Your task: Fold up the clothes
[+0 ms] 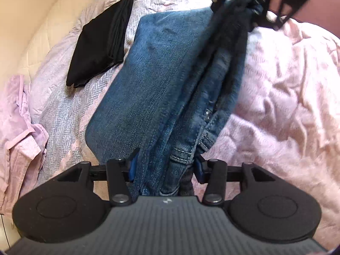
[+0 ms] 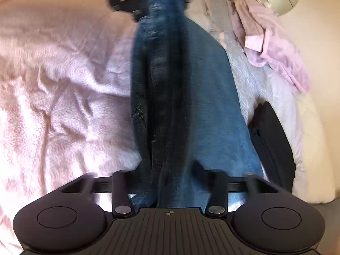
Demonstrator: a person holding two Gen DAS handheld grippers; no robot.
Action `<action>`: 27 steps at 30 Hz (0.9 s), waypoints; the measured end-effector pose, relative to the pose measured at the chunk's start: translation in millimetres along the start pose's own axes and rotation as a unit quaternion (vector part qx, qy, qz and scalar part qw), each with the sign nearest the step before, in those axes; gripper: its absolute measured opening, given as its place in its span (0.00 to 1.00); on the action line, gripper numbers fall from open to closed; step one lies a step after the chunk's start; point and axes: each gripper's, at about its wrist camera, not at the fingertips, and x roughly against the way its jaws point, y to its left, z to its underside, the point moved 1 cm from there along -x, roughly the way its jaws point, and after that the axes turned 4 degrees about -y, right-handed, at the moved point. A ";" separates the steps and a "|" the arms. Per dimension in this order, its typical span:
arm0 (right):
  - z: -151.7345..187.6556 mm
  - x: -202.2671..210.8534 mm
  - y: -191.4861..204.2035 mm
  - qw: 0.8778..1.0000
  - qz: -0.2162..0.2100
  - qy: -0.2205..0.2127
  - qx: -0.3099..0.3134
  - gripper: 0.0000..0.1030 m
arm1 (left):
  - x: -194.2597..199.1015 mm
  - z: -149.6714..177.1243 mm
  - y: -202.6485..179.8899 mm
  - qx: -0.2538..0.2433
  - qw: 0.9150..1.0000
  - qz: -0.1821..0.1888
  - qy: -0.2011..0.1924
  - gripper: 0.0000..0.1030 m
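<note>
Jeans (image 1: 161, 80) clamped between two tools

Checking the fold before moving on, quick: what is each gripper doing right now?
Left gripper: closed on the blue denim jeans, at the waistband end.
Right gripper: closed on the jeans' other end.

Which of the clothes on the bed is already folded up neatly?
The black garment, a flat folded stack beside the jeans. The lilac garment lies crumpled.

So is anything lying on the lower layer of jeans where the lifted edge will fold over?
Nothing visible: the jeans surface is bare. The folded black garment lies beside them on the blanket, apart.
</note>
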 end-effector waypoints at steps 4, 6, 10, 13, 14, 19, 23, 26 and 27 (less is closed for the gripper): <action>0.1 29.3 -32.8 0.999 -0.025 -0.025 -0.003 0.31 | 30.7 -16.1 -9.5 0.036 0.998 -0.039 0.015 0.40; -2.8 45.4 -42.3 0.999 -0.036 -0.039 0.006 0.31 | 52.6 -22.2 -23.6 0.063 0.996 -0.052 0.032 0.40; -10.5 77.3 -38.3 0.993 -0.085 -0.070 0.035 0.30 | 98.0 -24.3 -69.5 0.121 0.986 -0.070 0.090 0.40; -17.4 98.6 -12.6 0.984 -0.131 -0.098 0.064 0.30 | 136.4 -19.5 -116.3 0.168 0.972 -0.076 0.142 0.39; -19.1 105.2 -1.8 0.980 -0.149 -0.107 0.073 0.30 | 147.7 -16.6 -133.6 0.185 0.967 -0.076 0.157 0.39; -15.0 132.0 72.8 0.961 -0.208 -0.139 0.115 0.30 | 176.4 -2.7 -221.8 0.241 0.944 -0.079 0.213 0.40; -2.1 137.7 128.5 0.956 -0.212 -0.126 0.161 0.32 | 158.4 3.5 -281.7 0.223 0.945 -0.088 0.221 0.41; 11.7 136.2 161.8 0.955 -0.193 -0.085 0.209 0.46 | 159.4 1.7 -309.0 0.223 0.946 -0.075 0.221 0.47; 16.1 138.1 169.4 0.955 -0.189 -0.069 0.218 0.49 | 165.7 1.4 -316.4 0.225 0.947 -0.071 0.219 0.47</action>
